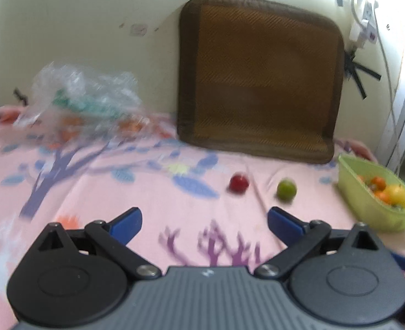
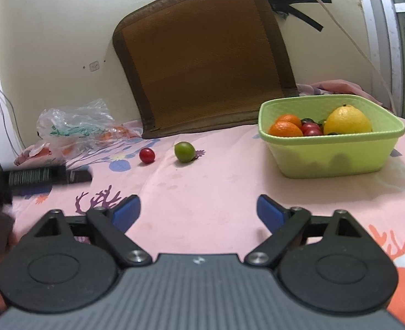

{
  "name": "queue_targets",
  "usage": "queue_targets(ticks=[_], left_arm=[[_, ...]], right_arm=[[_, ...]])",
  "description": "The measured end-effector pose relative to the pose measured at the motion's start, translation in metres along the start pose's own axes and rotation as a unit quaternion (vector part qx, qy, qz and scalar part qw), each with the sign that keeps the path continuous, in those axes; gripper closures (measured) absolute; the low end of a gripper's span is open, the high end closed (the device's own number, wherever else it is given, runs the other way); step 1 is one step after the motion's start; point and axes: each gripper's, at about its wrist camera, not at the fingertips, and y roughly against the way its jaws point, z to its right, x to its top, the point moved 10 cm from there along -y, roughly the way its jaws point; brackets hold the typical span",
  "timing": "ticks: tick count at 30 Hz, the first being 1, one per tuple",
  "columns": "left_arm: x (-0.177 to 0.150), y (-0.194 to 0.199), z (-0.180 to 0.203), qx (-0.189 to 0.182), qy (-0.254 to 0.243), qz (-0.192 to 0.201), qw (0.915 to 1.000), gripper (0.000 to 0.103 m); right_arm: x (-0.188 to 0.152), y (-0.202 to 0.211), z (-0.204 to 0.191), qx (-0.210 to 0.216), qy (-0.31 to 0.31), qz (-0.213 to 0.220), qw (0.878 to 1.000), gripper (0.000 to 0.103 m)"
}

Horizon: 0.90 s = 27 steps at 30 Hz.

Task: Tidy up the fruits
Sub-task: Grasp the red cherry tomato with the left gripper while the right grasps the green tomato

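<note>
A small red fruit (image 1: 239,183) and a green lime (image 1: 286,189) lie on the pink cloth, ahead and to the right of my open, empty left gripper (image 1: 204,220). A green basket (image 1: 351,181) at the right holds oranges and a yellow lemon (image 1: 396,195). In the right wrist view the red fruit (image 2: 147,155) and lime (image 2: 184,151) lie ahead left of my open, empty right gripper (image 2: 198,213). The basket (image 2: 331,154) stands ahead right with oranges (image 2: 285,128), a lemon (image 2: 348,119) and small dark and red fruits.
A brown cushion (image 2: 202,63) leans on the wall at the back. A crumpled clear plastic bag (image 2: 76,126) lies at the back left. The left gripper's body (image 2: 37,177) shows at the left edge of the right wrist view. Cables hang on the wall at the right.
</note>
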Motion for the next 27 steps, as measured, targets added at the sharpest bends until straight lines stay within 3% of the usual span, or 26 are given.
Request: queue_targets(ticks=[2,4,8,13,15,16,17,19,21,24,27], left_arm=[[0.014,-0.015,0.01,-0.017,-0.033,-0.001,0.9993,0.015],[0.02,-0.033,0.019,-0.032,-0.055,-0.014,0.9979,0.024],[0.019,-0.065,0.036,-0.037,-0.102,-0.033,0.9936,0.042],[0.02,-0.083,0.049,-0.057,-0.114,-0.035,0.9912,0.046],[0.019,-0.09,0.054,-0.057,-0.125,-0.041,0.9896,0.054],[0.017,-0.094,0.055,-0.055,-0.129,-0.05,0.9889,0.063],[0.013,-0.099,0.055,-0.054,-0.129,-0.058,0.9885,0.074],[0.008,-0.106,0.049,-0.034,-0.129,-0.06,0.9892,0.077],[0.009,-0.104,0.042,-0.05,-0.102,-0.056,0.9919,0.078],[0.017,-0.097,0.023,-0.047,-0.045,-0.032,0.9973,0.078],[0.023,-0.09,0.013,-0.052,-0.019,-0.011,0.9984,0.078]], right_arm=[[-0.002,-0.003,-0.003,0.004,0.005,-0.009,1.0,0.025],[-0.003,-0.004,-0.004,0.004,0.009,-0.014,1.0,0.028],[-0.003,-0.005,-0.004,0.003,0.01,-0.015,1.0,0.028],[-0.004,-0.008,-0.007,0.005,0.018,-0.023,1.0,0.028],[-0.005,-0.01,-0.008,0.005,0.021,-0.028,0.999,0.028],[-0.005,-0.011,-0.008,0.006,0.023,-0.032,0.999,0.028],[-0.005,-0.013,-0.008,0.006,0.024,-0.036,0.999,0.028],[-0.001,-0.017,-0.009,0.008,0.027,-0.036,0.999,0.028],[0.006,-0.026,-0.011,-0.002,0.047,-0.035,0.998,0.03],[0.017,-0.047,-0.019,-0.005,0.089,-0.037,0.995,0.034],[0.029,-0.073,-0.028,-0.009,0.129,-0.037,0.991,0.038]])
